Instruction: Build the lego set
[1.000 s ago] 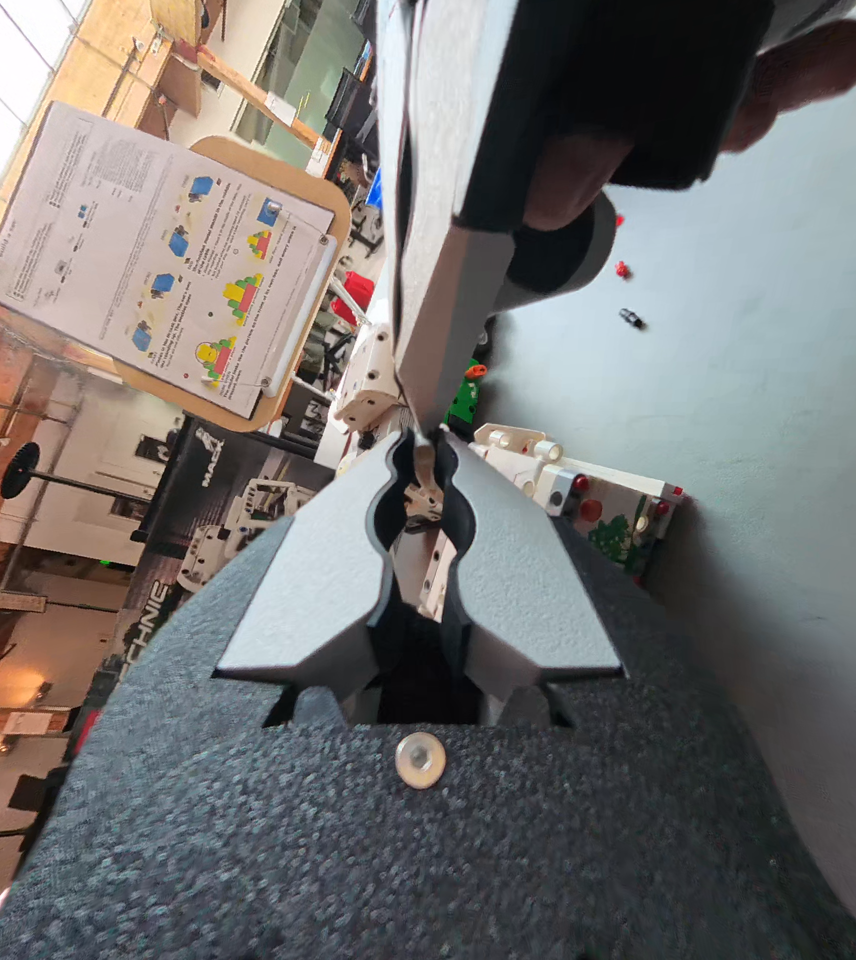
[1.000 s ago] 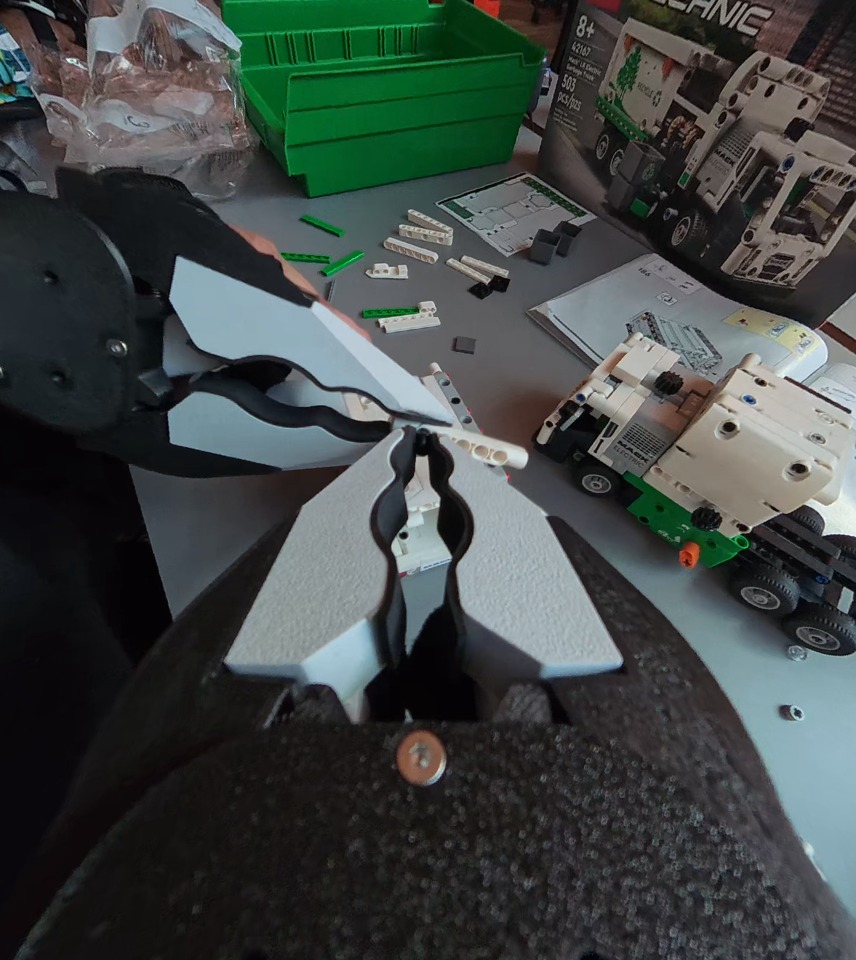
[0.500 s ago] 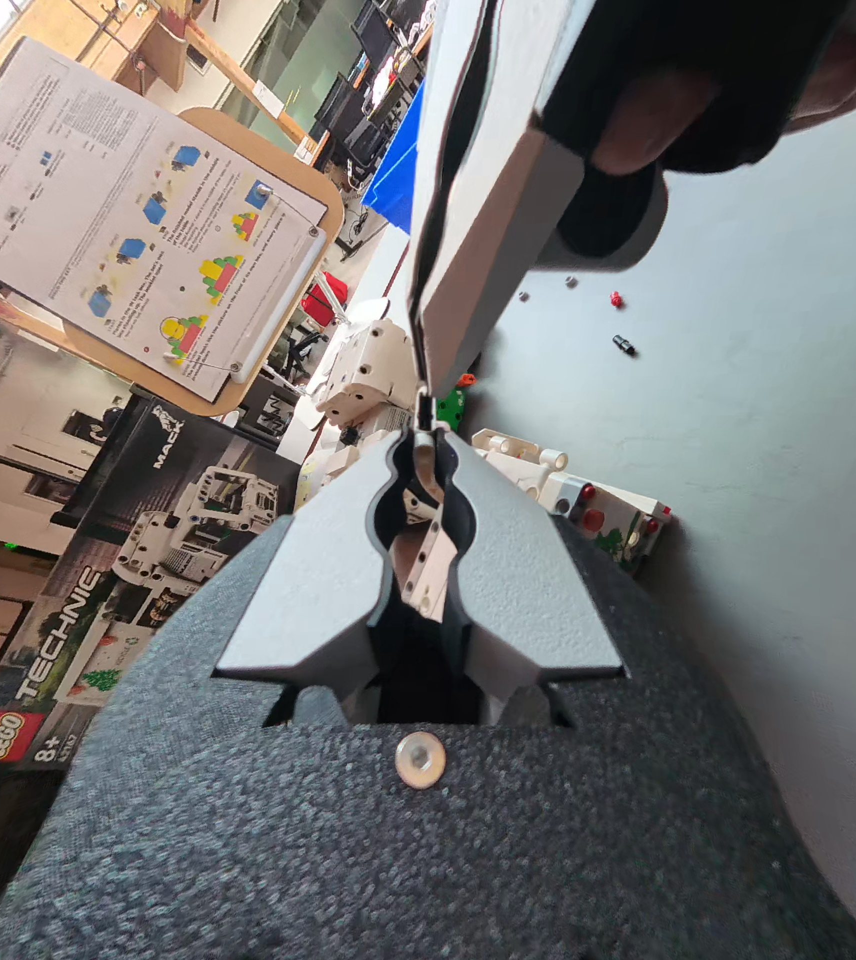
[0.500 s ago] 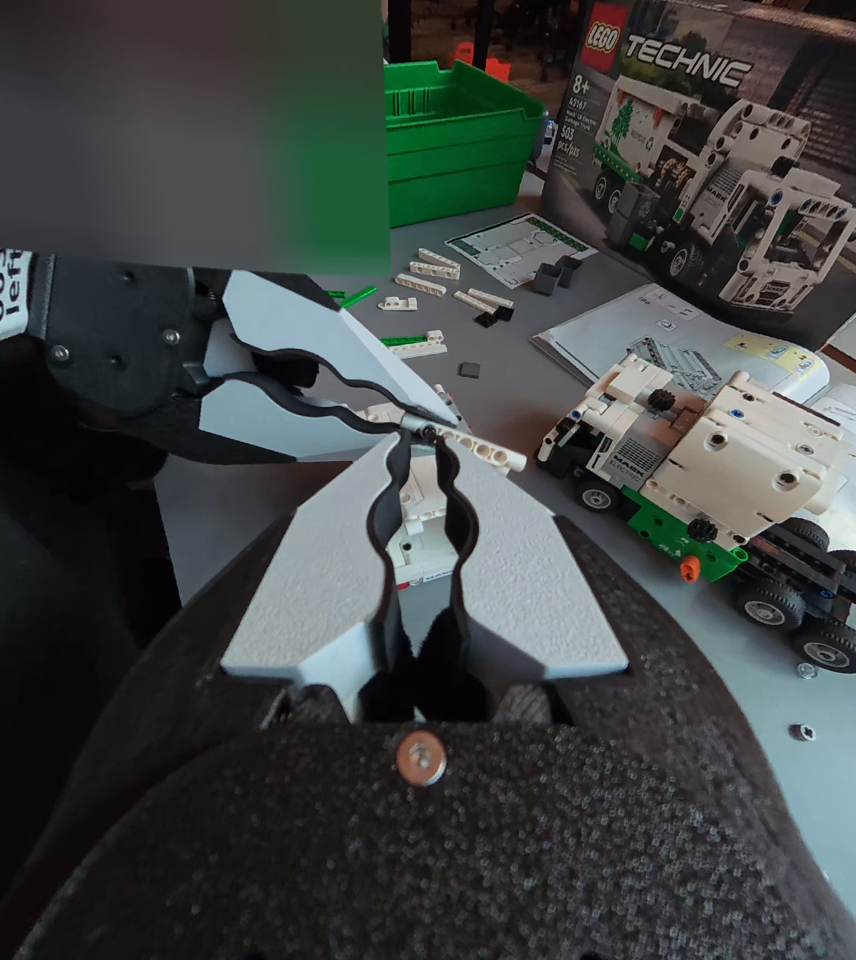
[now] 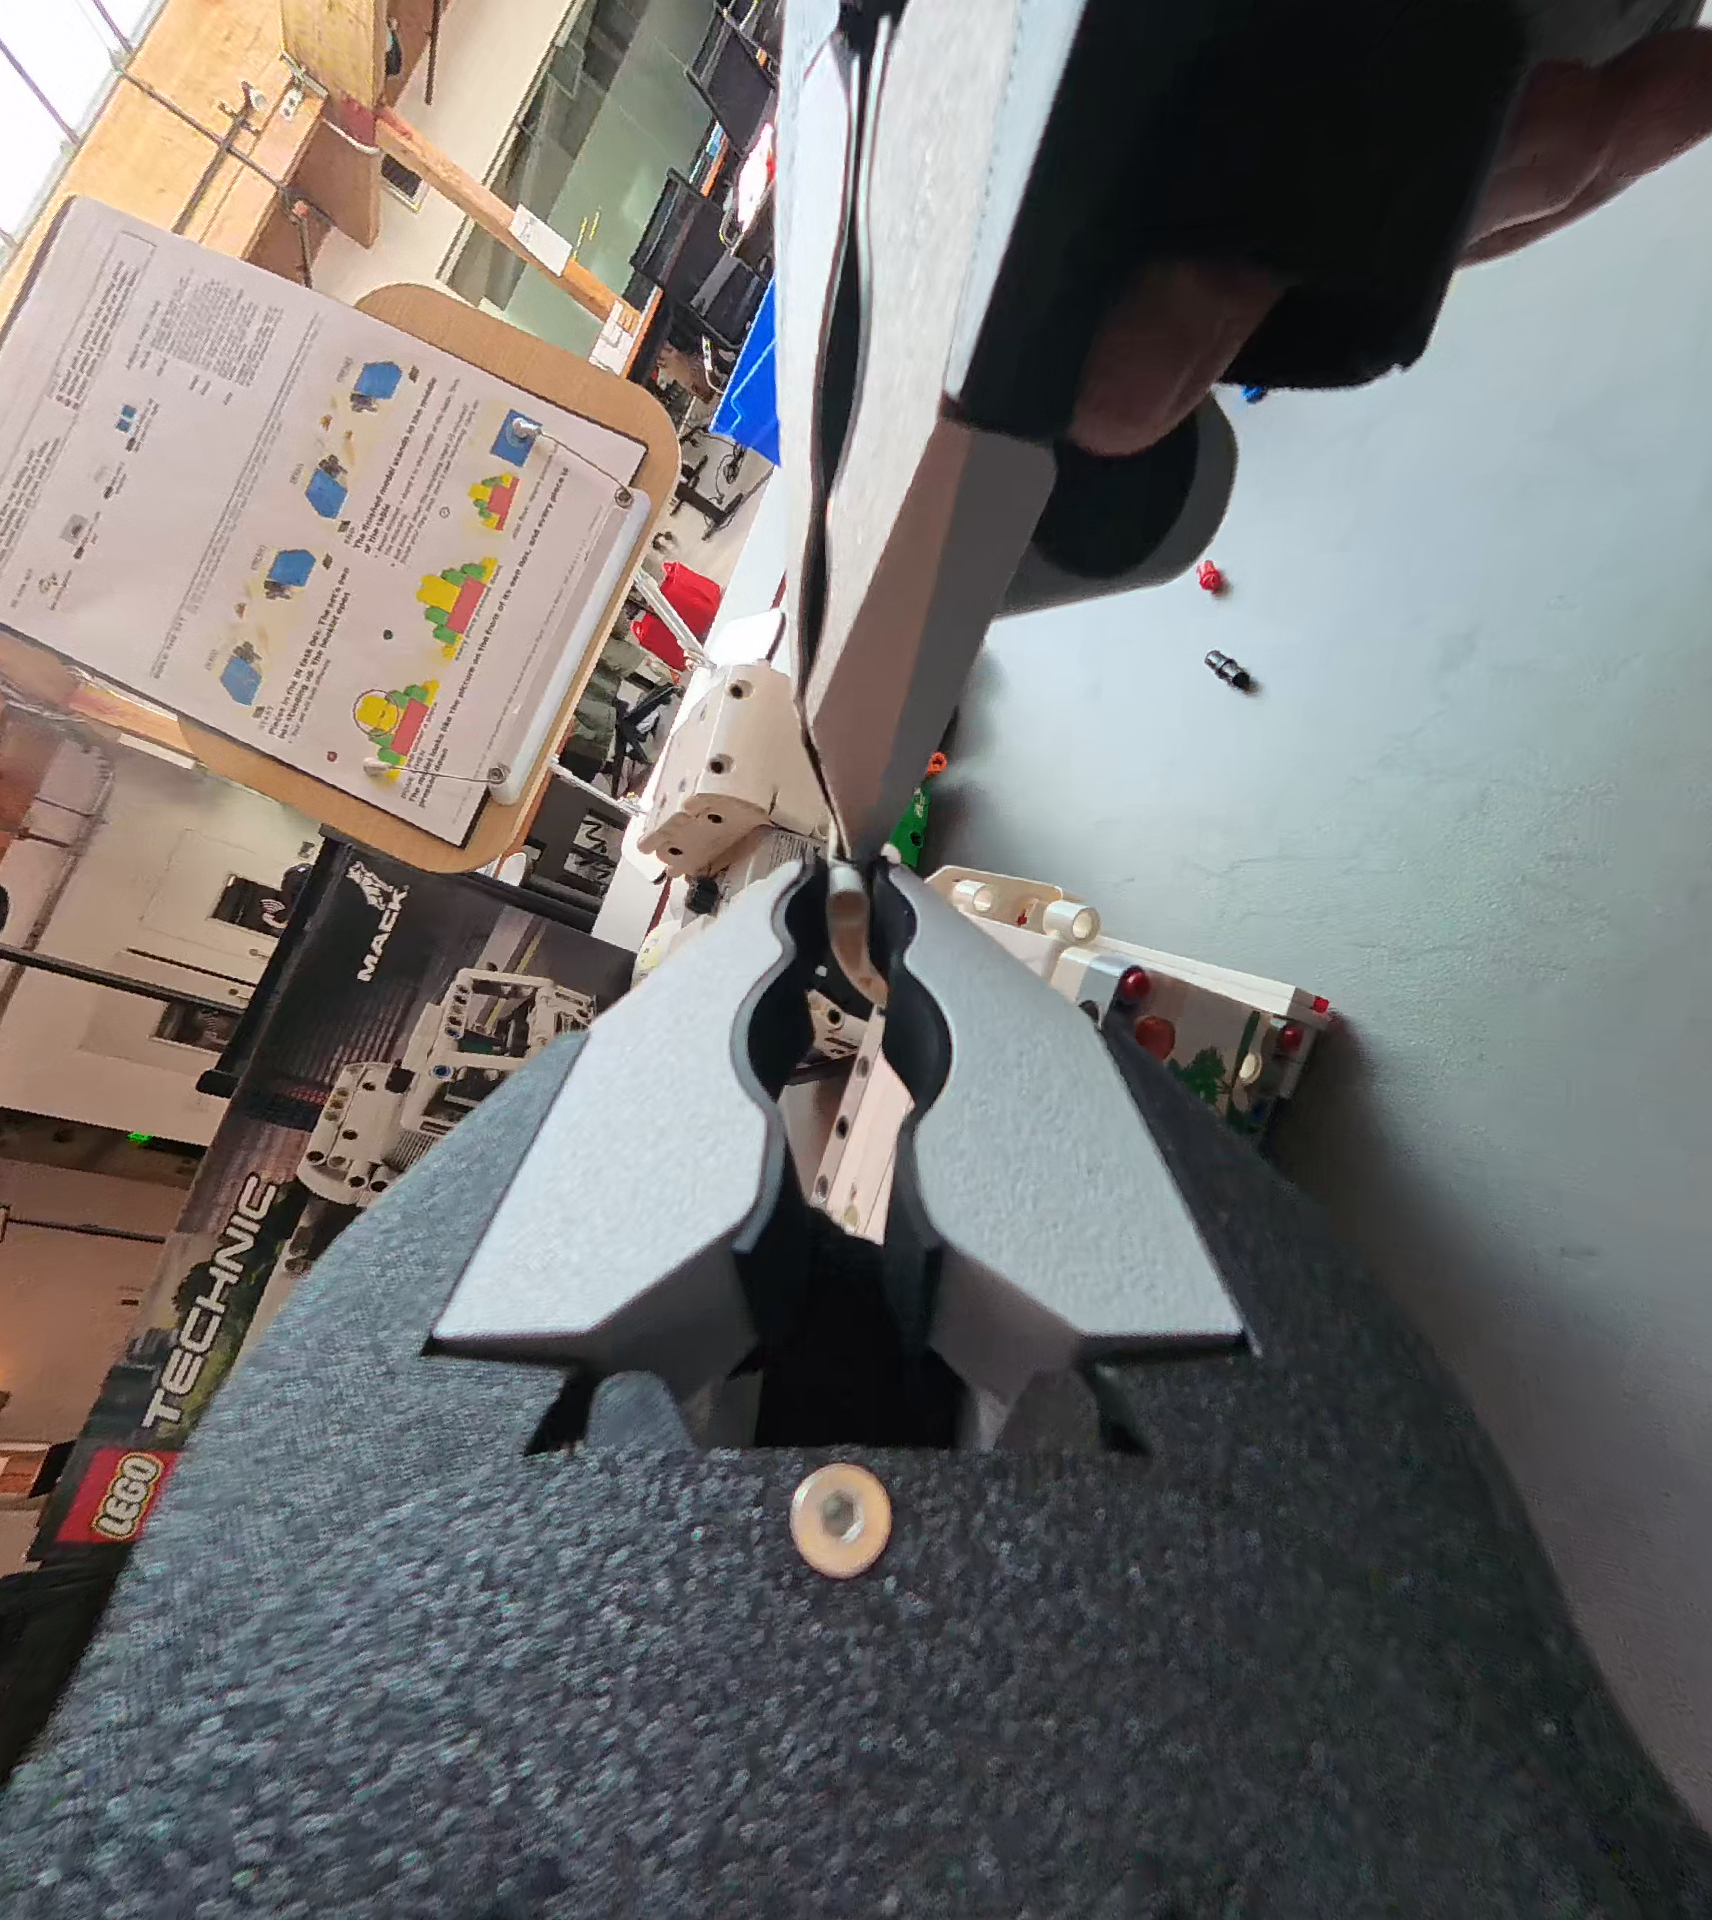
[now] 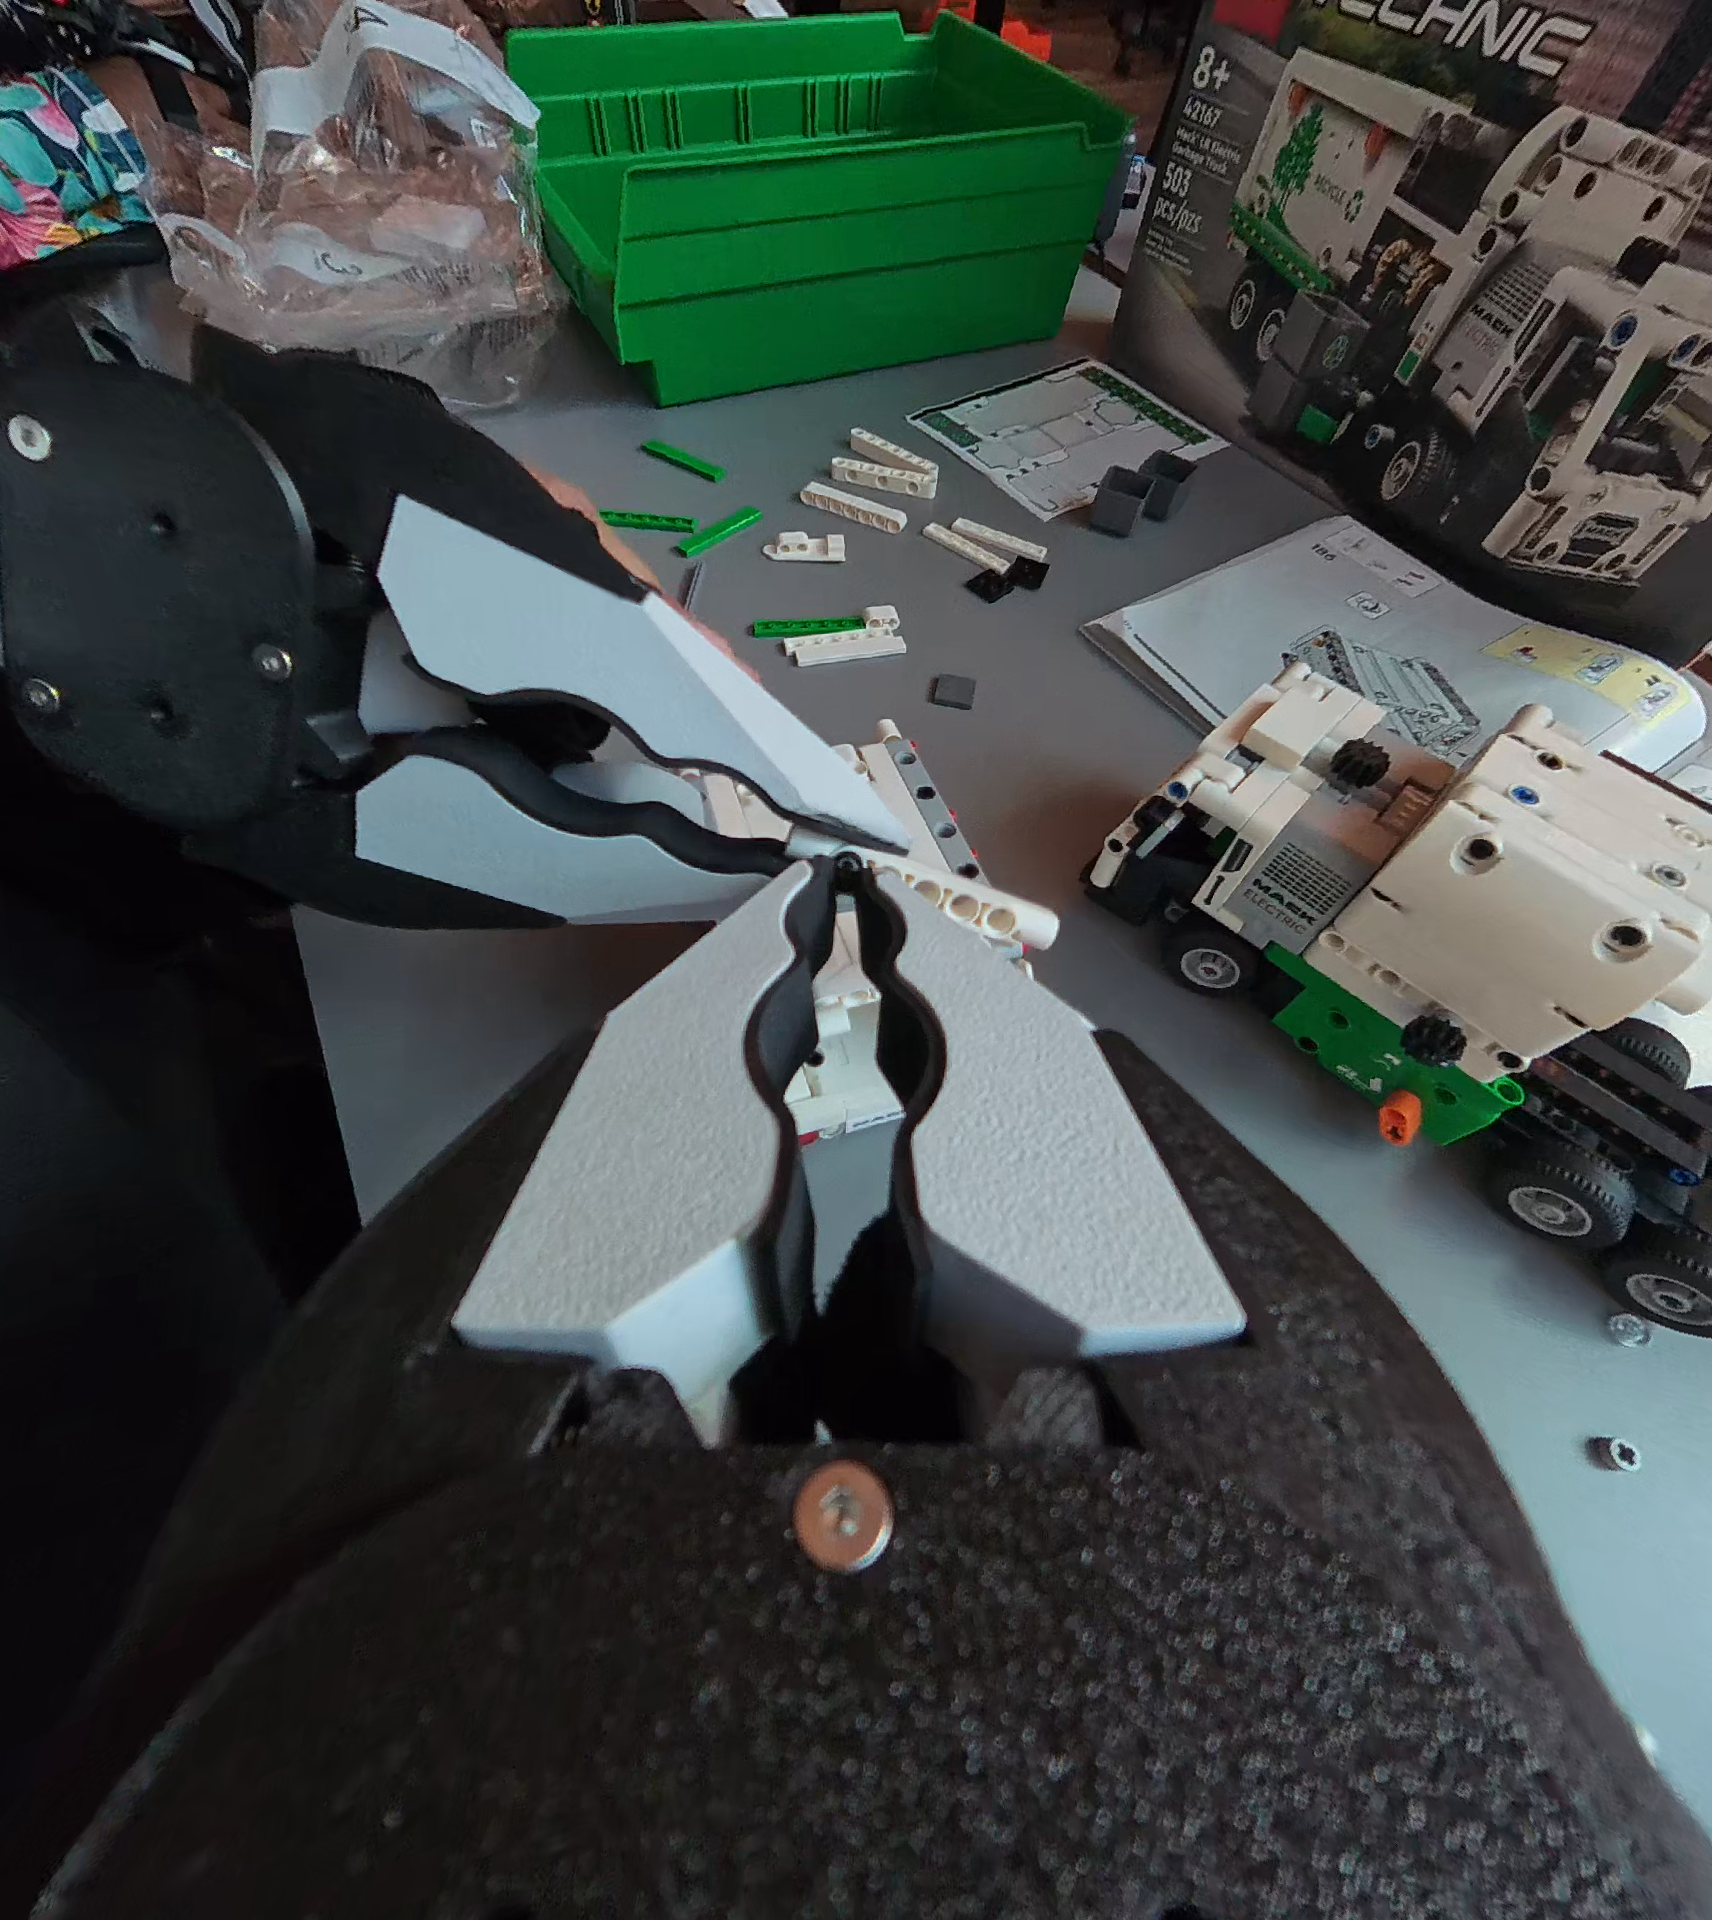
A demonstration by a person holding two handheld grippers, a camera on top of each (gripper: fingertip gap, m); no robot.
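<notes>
Nearest us, our right claw (image 6: 844, 881) is pressed together on a tiny black pin (image 6: 846, 862), largely hidden by the tips. Our left claw (image 6: 836, 836) meets it tip to tip, pinching a white beam (image 6: 966, 906); how the pin meets the beam is hard to make out. Beneath them a white subassembly (image 6: 847, 1049) is mostly hidden. To the right on the grey counter (image 6: 1351, 1455) stands the part-built truck (image 6: 1434, 935), cut off at the edge. Farther back lie loose pieces (image 6: 867, 499), then a green bin (image 6: 810, 197), its contents unseen.
</notes>
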